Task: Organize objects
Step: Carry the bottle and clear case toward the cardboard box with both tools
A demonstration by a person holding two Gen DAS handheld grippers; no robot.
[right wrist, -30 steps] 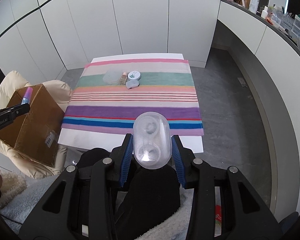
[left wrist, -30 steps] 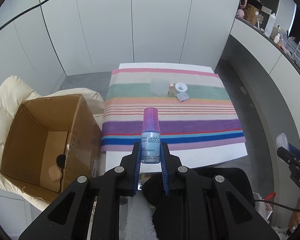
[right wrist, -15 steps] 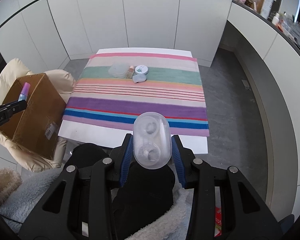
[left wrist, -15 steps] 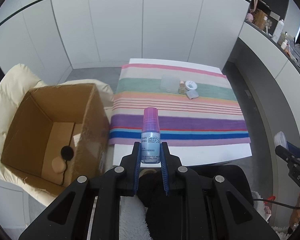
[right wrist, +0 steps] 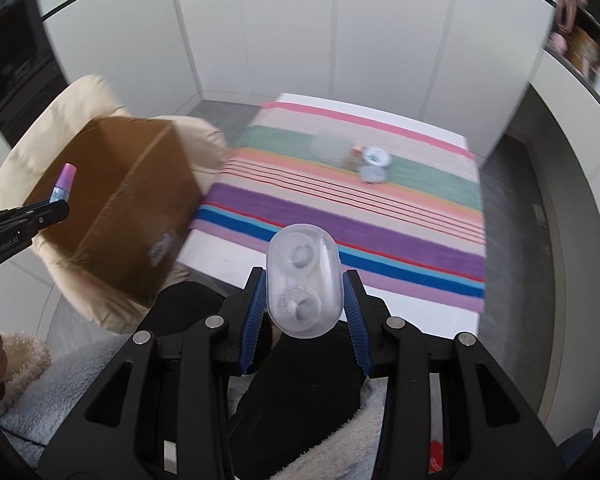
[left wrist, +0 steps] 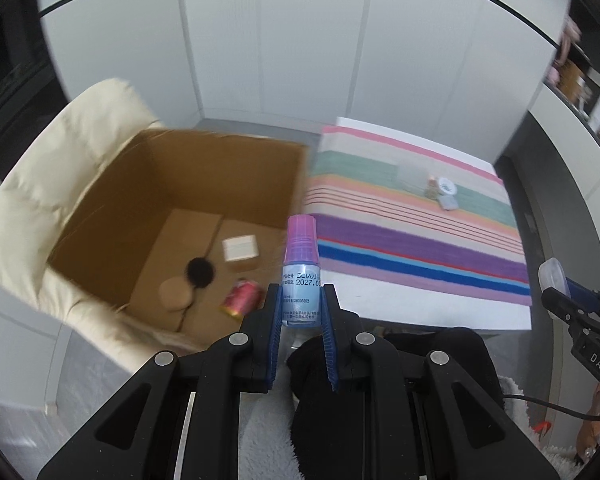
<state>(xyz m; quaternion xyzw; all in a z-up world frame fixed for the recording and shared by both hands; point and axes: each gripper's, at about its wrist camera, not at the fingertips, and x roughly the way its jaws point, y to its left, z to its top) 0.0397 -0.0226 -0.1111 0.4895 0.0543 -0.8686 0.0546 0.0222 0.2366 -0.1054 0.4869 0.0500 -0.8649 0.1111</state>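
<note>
My left gripper [left wrist: 300, 312] is shut on a small bottle [left wrist: 300, 268] with a pink-purple cap and a blue label, held upright at the right edge of an open cardboard box [left wrist: 148, 184]. The box holds a red can [left wrist: 242, 298], a white packet [left wrist: 240, 248], a black puff [left wrist: 199, 271] and a tan round piece [left wrist: 176, 294]. My right gripper [right wrist: 304, 304] is shut on a clear oval contact lens case [right wrist: 302, 284], held in front of the striped table. The left gripper and bottle [right wrist: 62, 184] show at the left of the right wrist view.
The box sits on a cream padded chair [left wrist: 40, 200]. A table with a striped cloth [left wrist: 420, 240] carries a clear box [right wrist: 326, 148], a small jar [right wrist: 354, 156], a round white tin [right wrist: 376, 157] and a grey case [right wrist: 374, 175]. A counter runs along the right wall [left wrist: 580, 128].
Both grippers have swung left. The box is now larger and more central in the left wrist view, its inside showing more items. Both grips are unchanged.
</note>
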